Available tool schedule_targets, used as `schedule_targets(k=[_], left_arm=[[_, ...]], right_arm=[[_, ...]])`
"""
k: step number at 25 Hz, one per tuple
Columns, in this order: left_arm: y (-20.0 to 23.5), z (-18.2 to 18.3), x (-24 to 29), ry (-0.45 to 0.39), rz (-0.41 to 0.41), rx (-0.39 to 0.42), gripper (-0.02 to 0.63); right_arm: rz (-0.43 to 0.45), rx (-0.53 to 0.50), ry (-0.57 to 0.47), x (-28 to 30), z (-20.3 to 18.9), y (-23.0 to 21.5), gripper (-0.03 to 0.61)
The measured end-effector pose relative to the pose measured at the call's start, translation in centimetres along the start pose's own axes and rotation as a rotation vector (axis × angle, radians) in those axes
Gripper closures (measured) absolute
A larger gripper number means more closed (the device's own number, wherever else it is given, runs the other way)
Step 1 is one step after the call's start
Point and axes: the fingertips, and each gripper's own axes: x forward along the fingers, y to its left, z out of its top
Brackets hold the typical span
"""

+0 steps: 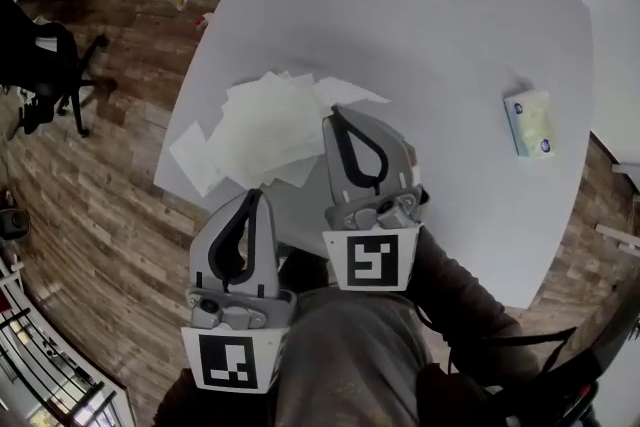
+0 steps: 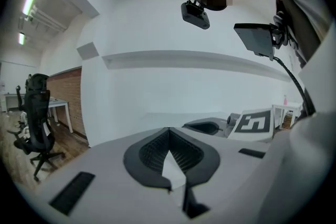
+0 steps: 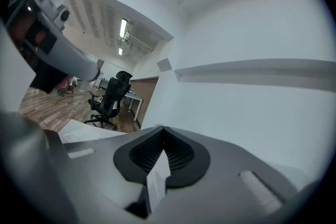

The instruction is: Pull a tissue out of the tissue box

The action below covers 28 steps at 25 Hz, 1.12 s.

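Observation:
The tissue box, small and pale with a blue mark, lies on the white table near its right edge, far from both grippers. A loose pile of pulled tissues lies spread at the table's left front. My right gripper hovers over the pile's right side, jaws shut with nothing in them. My left gripper sits lower, at the table's front edge just below the pile, jaws also together and holding nothing. The left gripper view shows the right gripper's marker cube beside it.
A black office chair stands on the wooden floor left of the table. The person's lap fills the bottom of the head view. In the right gripper view, the tissues lie at the left and the chair beyond.

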Motion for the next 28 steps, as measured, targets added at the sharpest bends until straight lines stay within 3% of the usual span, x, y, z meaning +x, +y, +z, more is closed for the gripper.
schedule_targets(k=[6, 8, 10, 13, 17, 20, 23, 28], left_arm=[[6.9, -1.3, -2.4, -0.001, 0.133, -0.010, 0.615], [7.7, -1.5, -2.7, 0.001, 0.137, -0.020, 0.615], [7.8, -1.5, -2.9, -0.002, 0.128, -0.028, 0.615], [7.2, -1.0, -2.9, -0.017, 0.103, -0.029, 0.615], [5.0, 0.0, -2.4, -0.053, 0.049, -0.031, 0.615], [1.8, 1.1, -2.0, -0.090, -0.016, -0.022, 0.615], [-3.0, 2.5, -2.5, -0.126, -0.097, -0.003, 0.615], [-12.9, 4.3, -5.7, -0.173, -0.211, -0.013, 0.615]], right_arm=[[0.184, -0.036, 0.110, 4.3, -4.3, 11.2, 0.555], [0.251, -0.005, 0.158, 4.1, -5.4, 13.3, 0.543], [0.318, 0.041, 0.213, 3.2, -6.2, 14.7, 0.483], [0.353, 0.106, 0.252, 1.3, -6.1, 14.7, 0.443], [0.282, 0.162, 0.165, -1.9, -3.3, 11.3, 0.443], [0.171, 0.300, 0.061, -5.6, 0.2, 6.9, 0.445], [0.098, 0.411, 0.007, -11.0, 3.1, 2.7, 0.446], [0.021, 0.485, -0.067, -22.1, 6.2, -3.2, 0.451]])
